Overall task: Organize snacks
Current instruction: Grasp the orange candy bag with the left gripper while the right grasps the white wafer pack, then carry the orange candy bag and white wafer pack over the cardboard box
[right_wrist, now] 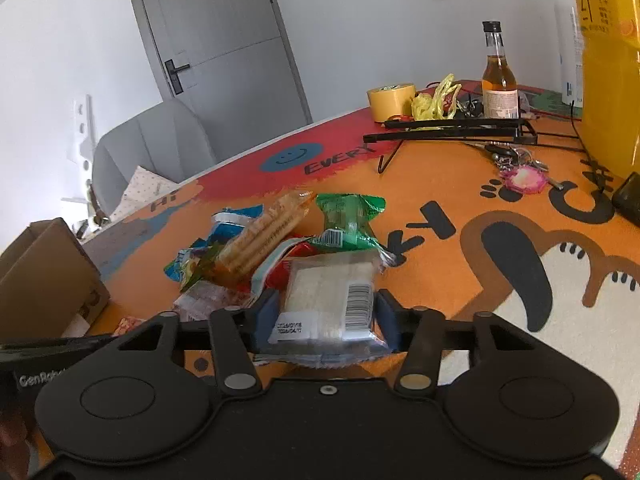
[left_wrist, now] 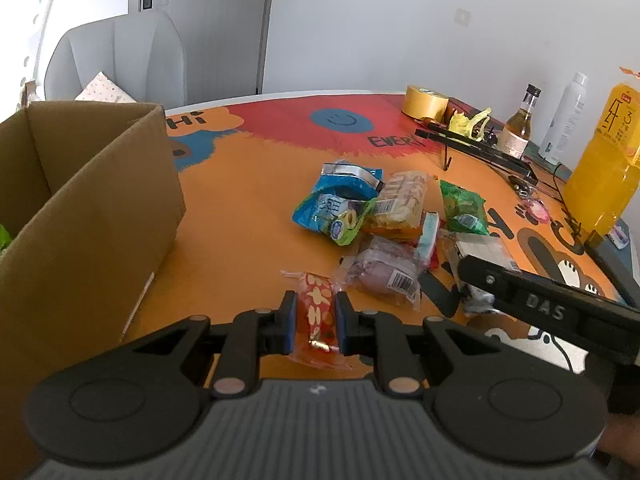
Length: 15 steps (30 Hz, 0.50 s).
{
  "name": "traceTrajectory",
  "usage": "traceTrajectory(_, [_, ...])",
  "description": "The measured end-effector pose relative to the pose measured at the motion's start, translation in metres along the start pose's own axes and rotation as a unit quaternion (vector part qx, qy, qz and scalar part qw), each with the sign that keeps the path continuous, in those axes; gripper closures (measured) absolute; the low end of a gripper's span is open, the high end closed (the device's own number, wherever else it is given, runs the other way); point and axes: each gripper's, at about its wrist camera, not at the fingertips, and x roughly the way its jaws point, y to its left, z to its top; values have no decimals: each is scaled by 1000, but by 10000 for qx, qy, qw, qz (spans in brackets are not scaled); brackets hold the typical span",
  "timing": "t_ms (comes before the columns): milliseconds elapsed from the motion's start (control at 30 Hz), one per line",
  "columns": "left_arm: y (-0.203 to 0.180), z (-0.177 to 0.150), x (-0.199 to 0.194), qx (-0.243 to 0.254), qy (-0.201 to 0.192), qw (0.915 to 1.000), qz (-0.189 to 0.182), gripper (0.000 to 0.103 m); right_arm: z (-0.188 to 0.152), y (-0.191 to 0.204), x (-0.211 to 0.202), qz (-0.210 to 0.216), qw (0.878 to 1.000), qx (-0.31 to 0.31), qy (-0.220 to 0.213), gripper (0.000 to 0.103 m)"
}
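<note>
Your left gripper (left_wrist: pixel 316 322) sits at 6 o'clock in the left wrist view, its blue pads pressed against both sides of a small red snack packet (left_wrist: pixel 318 312) with a white flower print, so it is clamped on that packet. The packet lies low over the orange table mat (left_wrist: pixel 248 216), apart from the main heap. At 9 o'clock stands an open cardboard box (left_wrist: pixel 92 200), its near wall filling the left edge; something green shows inside, too little to identify.

Your right gripper (right_wrist: pixel 326 316) sits at 6 o'clock in the right wrist view, its pads closed against the sides of a clear-wrapped white cracker pack (right_wrist: pixel 326 300) with a barcode label, so it is clamped on that pack. In the left wrist view this gripper enters from 3 o'clock.

The remaining snacks form a pile at the centre of the mat. From your right gripper, a green packet (right_wrist: pixel 348 220) lies at 12 o'clock, touching the cracker pack's far end. A long biscuit pack (right_wrist: pixel 264 236) leans at 11 o'clock over a blue packet (right_wrist: pixel 232 220). A purple-tinted packet (left_wrist: pixel 384 272) lies just beside your left gripper at 1 o'clock.

Far across the table, toward 1 o'clock, stand a yellow tape roll (right_wrist: pixel 392 100), a small glass bottle (right_wrist: pixel 498 80) and a large yellow drink bottle (right_wrist: pixel 608 72)
</note>
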Motion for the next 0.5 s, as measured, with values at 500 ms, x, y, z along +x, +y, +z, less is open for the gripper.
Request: traceTrajectory(500, [4, 0, -33, -53, -342, 9993, -107, 85, -16, 2, -36, 112, 9998, -153, -27, 60])
